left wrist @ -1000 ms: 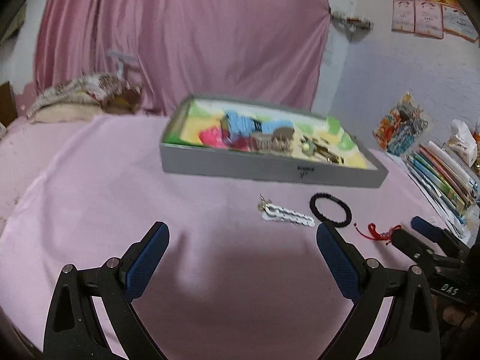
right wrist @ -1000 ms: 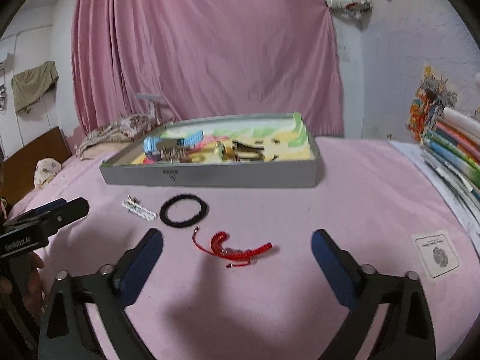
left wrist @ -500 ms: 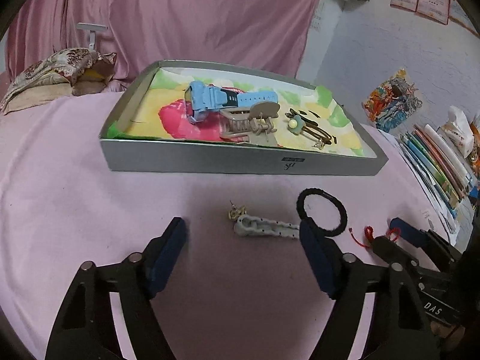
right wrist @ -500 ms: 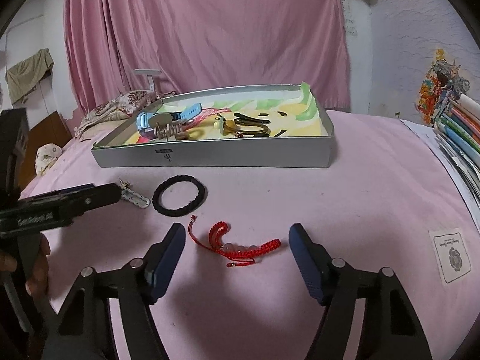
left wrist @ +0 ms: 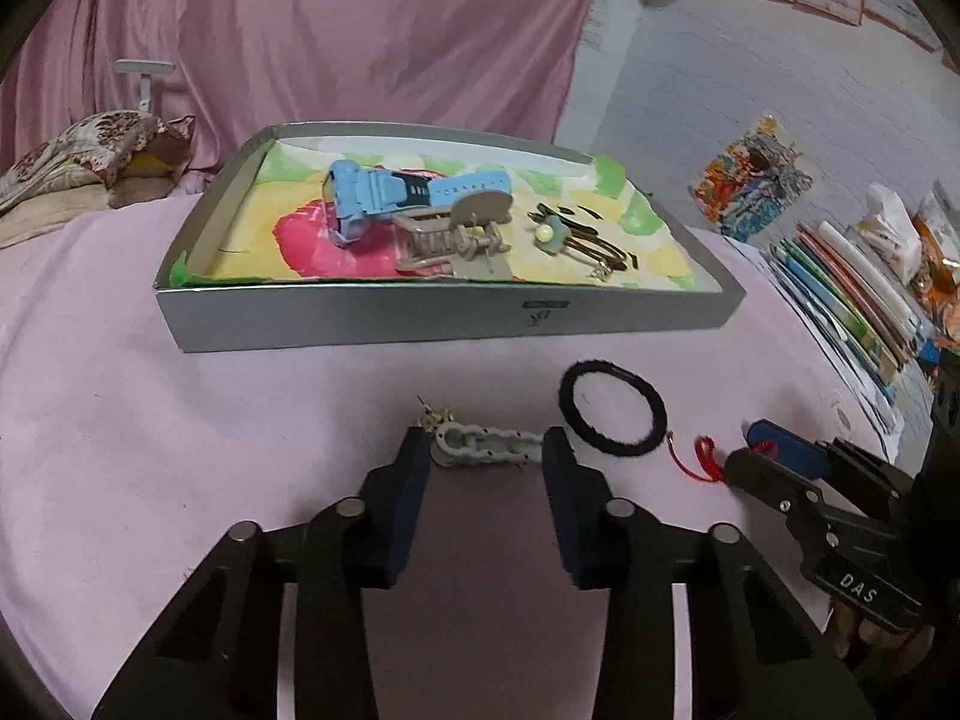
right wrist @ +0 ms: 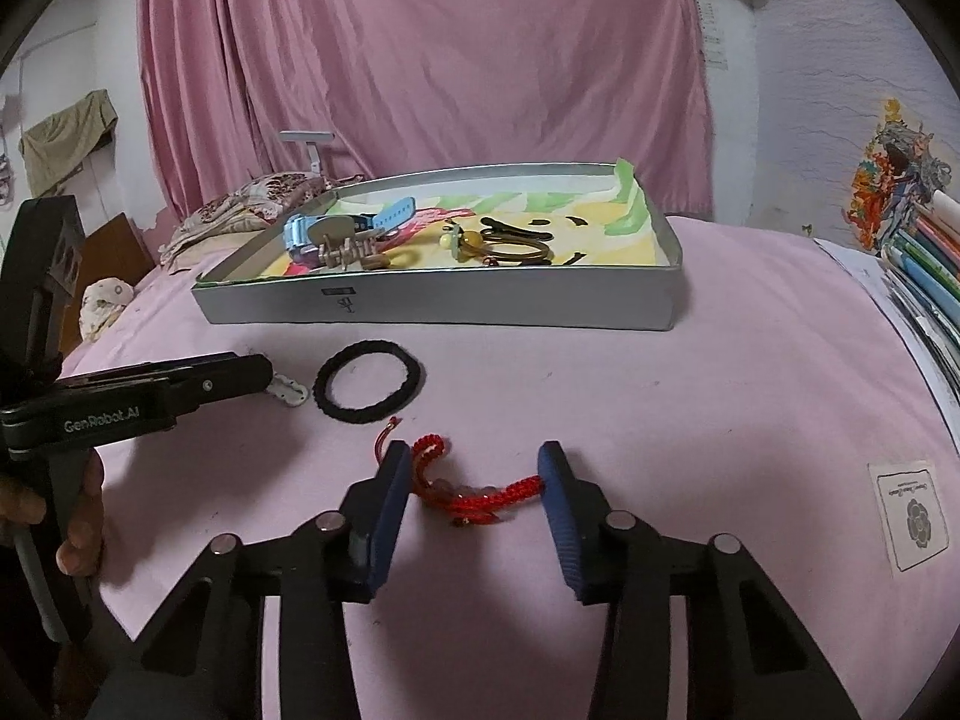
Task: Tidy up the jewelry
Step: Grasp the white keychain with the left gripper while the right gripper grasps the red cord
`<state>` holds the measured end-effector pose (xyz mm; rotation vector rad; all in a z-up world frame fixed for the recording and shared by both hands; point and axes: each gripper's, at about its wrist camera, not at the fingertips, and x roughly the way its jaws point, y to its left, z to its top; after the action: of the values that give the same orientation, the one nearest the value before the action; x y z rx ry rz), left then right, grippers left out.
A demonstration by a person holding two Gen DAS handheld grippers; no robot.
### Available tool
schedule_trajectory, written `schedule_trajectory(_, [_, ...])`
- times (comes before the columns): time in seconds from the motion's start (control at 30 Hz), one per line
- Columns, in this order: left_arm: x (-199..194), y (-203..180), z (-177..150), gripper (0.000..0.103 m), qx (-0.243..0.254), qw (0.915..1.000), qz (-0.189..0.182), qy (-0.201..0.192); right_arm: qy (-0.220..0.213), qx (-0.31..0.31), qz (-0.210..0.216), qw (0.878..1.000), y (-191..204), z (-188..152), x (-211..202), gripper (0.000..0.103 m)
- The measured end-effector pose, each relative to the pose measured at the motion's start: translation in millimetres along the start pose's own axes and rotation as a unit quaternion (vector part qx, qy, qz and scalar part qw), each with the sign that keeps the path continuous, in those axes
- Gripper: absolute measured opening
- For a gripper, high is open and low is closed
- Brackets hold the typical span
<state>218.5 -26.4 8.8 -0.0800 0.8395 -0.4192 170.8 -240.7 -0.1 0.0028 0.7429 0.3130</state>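
A grey box [left wrist: 372, 318] [right wrist: 480, 306] on the pink cloth holds a blue watch [left wrist: 384, 195], a beige hair claw [left wrist: 456, 237] and dark hair pins [left wrist: 591, 243]. In front of it lie a white clip with an earring [left wrist: 489, 444], a black hair tie [left wrist: 612, 408] [right wrist: 367, 389] and a red cord bracelet [right wrist: 480, 492]. My left gripper [left wrist: 485, 468] is open, its pads on either side of the white clip. My right gripper [right wrist: 474, 480] is open, its pads on either side of the red bracelet; it also shows in the left wrist view [left wrist: 774, 450].
A stack of books and papers [left wrist: 852, 300] lies along the right edge of the bed. A folded floral cloth [left wrist: 78, 162] lies at the back left. A pink curtain [right wrist: 420, 60] hangs behind. A white card [right wrist: 909, 513] lies at the right.
Both grippers have moved forward and down and narrowed. The left pads now flank the white clip, the right pads flank the red bracelet.
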Motion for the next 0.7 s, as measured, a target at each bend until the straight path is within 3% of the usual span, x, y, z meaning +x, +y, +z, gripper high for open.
schedule_trajectory(0.17, [-3.0,-6.2,-6.6,0.021,0.018,0.9998,-0.005,0.005,-0.001,-0.006,0.004,1.000,2.1,-3.9,-4.1,0.032])
schedule_trajectory(0.37, [-4.7,-14.1,-12.4,0.021,0.044,0.9987,-0.022,0.009,-0.001,-0.008,0.013,1.000,4.3,-8.1,-8.6,0.032])
schedule_trajectory(0.7, [1.1,-17.6,-4.4,0.022,0.087,0.9960,-0.015,0.013,-0.002,-0.018,0.021,1.000,4.8,-7.9,-8.0,0.032])
